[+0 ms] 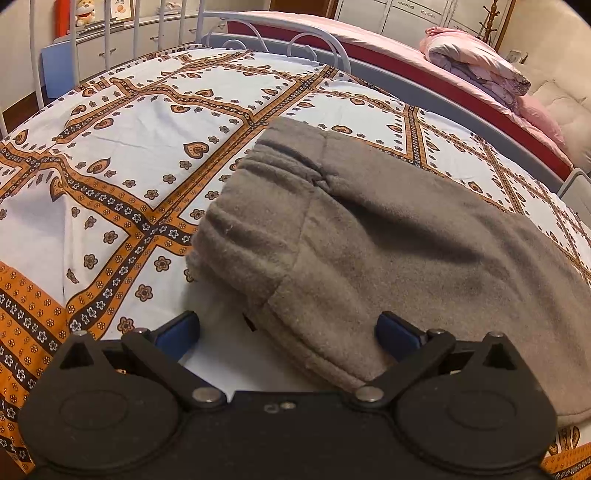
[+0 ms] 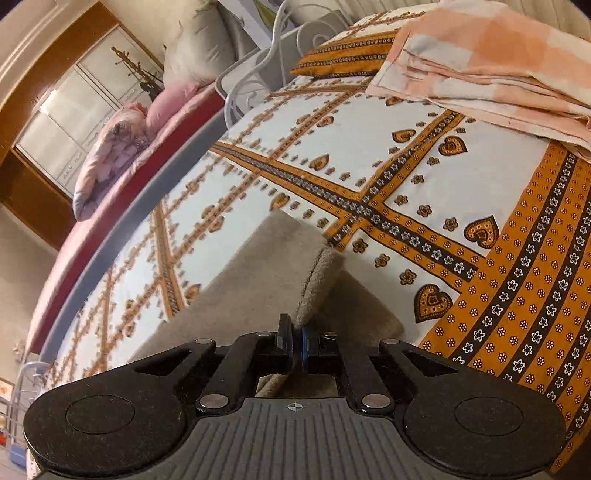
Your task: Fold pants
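- Grey-brown fleece pants [image 1: 369, 251] lie on the bed, spread across the patterned sheet [image 1: 129, 155], waistband end toward the far left in the left wrist view.
- Left gripper [image 1: 288, 332] jaws wide apart, blue pads either side of the near hem edge of the pants; the right pad looks to be touching the fabric, nothing pinched.
- Right gripper [image 2: 295, 341] jaws closed on a raised fold of the pants [image 2: 317, 280]; the cloth ridge runs up out of the fingertips.
- Rest of the pants in the right wrist view lie flat to the left and just right of the pinched ridge, on the sheet [image 2: 406, 158].
- Sheet is white with orange and black flower bands and heart motifs.
- Farther off, right wrist view: peach checked folded cloth [image 2: 487, 59] sits on the sheet near the orange patterned pillow [image 2: 347, 55].
- White metal bed frame [image 1: 258, 37] at the bed's far end.
- Beyond it, a second bed with pink cover [image 1: 369, 40], rolled quilt [image 1: 476, 62] on top.
- Cabinets along the back wall; plush toy [image 1: 85, 13] on the shelf, far left.
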`<act>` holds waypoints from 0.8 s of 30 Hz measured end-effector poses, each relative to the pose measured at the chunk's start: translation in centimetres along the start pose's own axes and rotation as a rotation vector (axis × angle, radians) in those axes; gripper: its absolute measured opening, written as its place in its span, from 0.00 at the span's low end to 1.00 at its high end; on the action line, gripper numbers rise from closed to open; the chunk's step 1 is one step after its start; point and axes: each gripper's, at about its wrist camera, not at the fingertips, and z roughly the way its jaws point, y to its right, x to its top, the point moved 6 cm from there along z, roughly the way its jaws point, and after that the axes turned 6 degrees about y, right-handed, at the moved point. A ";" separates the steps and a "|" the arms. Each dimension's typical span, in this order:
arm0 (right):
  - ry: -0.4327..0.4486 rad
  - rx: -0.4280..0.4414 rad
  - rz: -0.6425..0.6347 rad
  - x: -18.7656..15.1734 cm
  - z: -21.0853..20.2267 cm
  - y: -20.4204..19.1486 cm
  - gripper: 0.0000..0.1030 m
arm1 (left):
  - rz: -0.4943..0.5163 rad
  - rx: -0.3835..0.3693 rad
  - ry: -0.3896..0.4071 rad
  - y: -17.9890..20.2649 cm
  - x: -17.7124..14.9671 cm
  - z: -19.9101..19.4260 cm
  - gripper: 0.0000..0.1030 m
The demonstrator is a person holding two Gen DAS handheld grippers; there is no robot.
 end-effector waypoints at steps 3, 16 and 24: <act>0.021 0.032 0.001 0.4 -1.6 -0.6 0.05 | 0.010 -0.009 0.001 -0.1 0.0 -0.1 0.94; -0.007 0.032 0.086 -0.3 -2.3 1.2 0.07 | 0.047 -0.057 0.006 0.2 0.2 -0.9 0.75; -0.043 0.044 0.220 -0.7 -2.3 3.2 0.09 | 0.043 -0.094 0.003 1.0 0.3 -0.9 0.60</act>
